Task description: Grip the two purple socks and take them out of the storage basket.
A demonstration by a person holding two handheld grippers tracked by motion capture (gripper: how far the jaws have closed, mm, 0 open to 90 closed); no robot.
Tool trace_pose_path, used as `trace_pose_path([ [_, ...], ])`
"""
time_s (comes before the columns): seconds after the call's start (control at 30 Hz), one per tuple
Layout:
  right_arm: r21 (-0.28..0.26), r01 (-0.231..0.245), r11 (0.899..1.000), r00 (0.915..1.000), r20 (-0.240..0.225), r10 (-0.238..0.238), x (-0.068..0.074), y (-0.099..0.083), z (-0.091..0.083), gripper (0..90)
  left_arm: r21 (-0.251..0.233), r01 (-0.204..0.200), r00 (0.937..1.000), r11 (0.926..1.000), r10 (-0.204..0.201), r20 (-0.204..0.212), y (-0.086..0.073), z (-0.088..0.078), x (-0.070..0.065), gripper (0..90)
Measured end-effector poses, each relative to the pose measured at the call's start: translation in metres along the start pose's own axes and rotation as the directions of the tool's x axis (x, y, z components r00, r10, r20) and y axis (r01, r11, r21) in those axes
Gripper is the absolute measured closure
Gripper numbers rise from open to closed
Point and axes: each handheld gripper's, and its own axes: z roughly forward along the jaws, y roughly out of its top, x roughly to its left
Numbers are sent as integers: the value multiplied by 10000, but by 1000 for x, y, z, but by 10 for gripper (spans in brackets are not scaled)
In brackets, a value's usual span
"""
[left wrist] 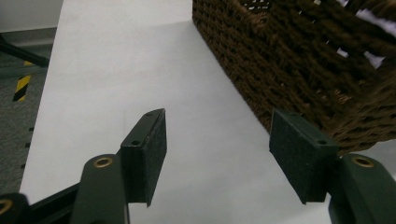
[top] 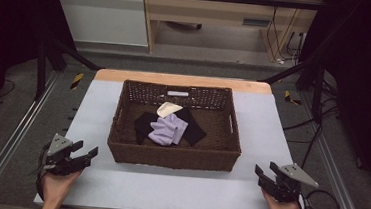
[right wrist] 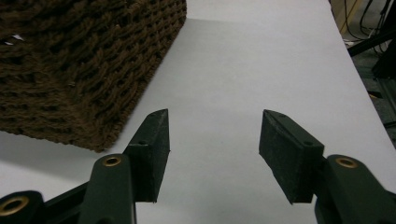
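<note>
A brown woven basket (top: 174, 156) stands in the middle of the white table. Inside lie a lavender cloth (top: 168, 129), a black cloth (top: 194, 129) beneath it and a cream cloth (top: 168, 108) behind. My left gripper (top: 85, 153) rests near the table's front left corner, open and empty, left of the basket (left wrist: 299, 60). At the front right corner my right gripper (top: 265, 172) is open too, nothing between its pads (right wrist: 286, 151), with the basket's corner (right wrist: 79, 70) to its left.
The white table top (top: 167, 188) has bare room in front of the basket and on both sides. Metal frame rails (top: 15, 136) run along the left and right edges. Cables (top: 323, 205) trail near the right gripper. A wooden desk stands beyond the table.
</note>
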Motion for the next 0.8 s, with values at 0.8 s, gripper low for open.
trace_pose_path([
  [0.8,141,323,9994,9989,-355,-318,5,1,0,575,-1478,384,9959,9883,-258,862,33,-31,-15,449],
])
